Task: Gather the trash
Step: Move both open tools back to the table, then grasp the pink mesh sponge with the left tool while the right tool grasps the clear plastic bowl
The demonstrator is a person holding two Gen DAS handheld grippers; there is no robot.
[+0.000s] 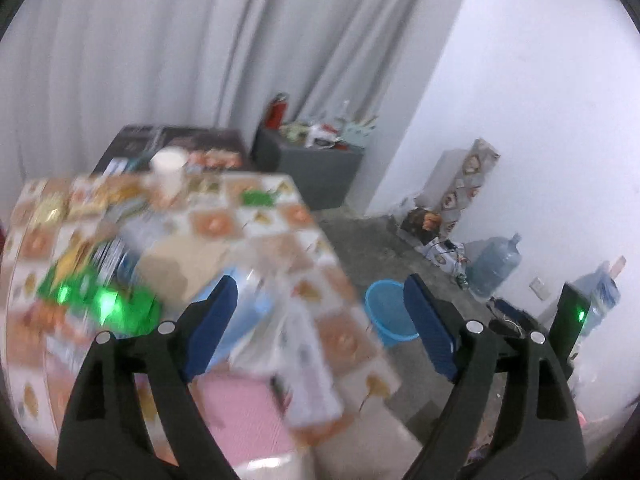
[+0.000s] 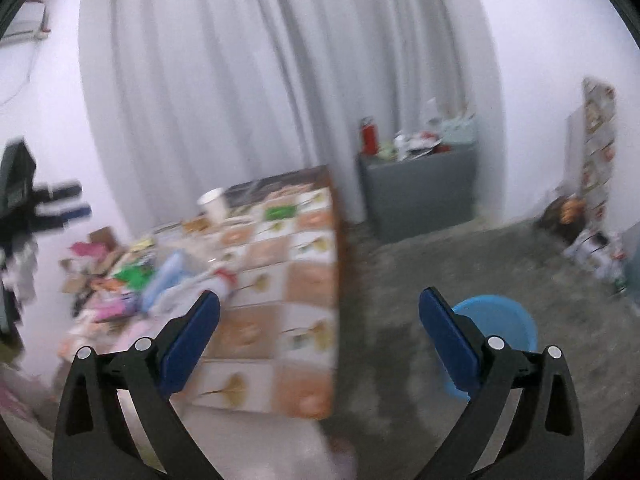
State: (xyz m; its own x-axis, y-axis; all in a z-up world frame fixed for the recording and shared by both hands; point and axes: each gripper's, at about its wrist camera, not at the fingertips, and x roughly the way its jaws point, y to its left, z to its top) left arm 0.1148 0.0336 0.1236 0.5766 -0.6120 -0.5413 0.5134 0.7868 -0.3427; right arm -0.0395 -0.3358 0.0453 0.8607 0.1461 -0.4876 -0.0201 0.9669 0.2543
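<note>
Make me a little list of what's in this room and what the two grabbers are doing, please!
table: patterned cloth, littered with wrappers and packets
trash: blurred pile on the table's left part
cup: white, upright at the table's far end
bucket: blue, on the floor right of the table
left gripper: open, nothing between the pads
right gripper: open, nothing held
backdrop: grey curtain
picture quality: blurred, small items unclear

Soft, even indoor light; heavy motion blur.
Counter (image 1: 280, 216) clutter smears, a green glare spot (image 1: 106, 300) flares, fisheye edges bend and darken.
</note>
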